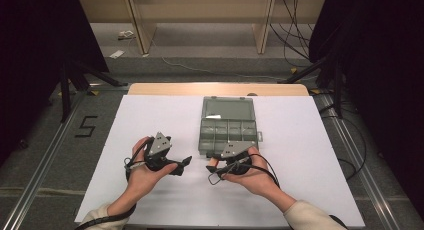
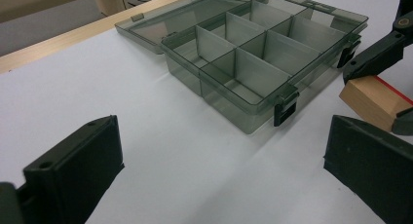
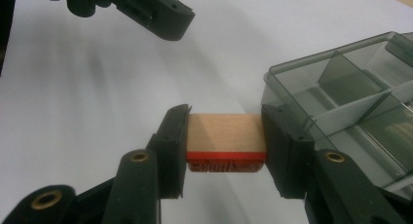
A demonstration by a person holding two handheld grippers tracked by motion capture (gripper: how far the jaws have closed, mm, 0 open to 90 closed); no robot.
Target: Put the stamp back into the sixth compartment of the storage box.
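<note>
Right gripper has its jaws clamped on a wooden stamp, pads flat on the two end faces, red rubber face turned down, just beside the open compartment box on the white table. Looks light, rigid, unlikely to crush; bare wood ends are the sensible hold. Left gripper hangs with jaws wide apart, empty.
</note>
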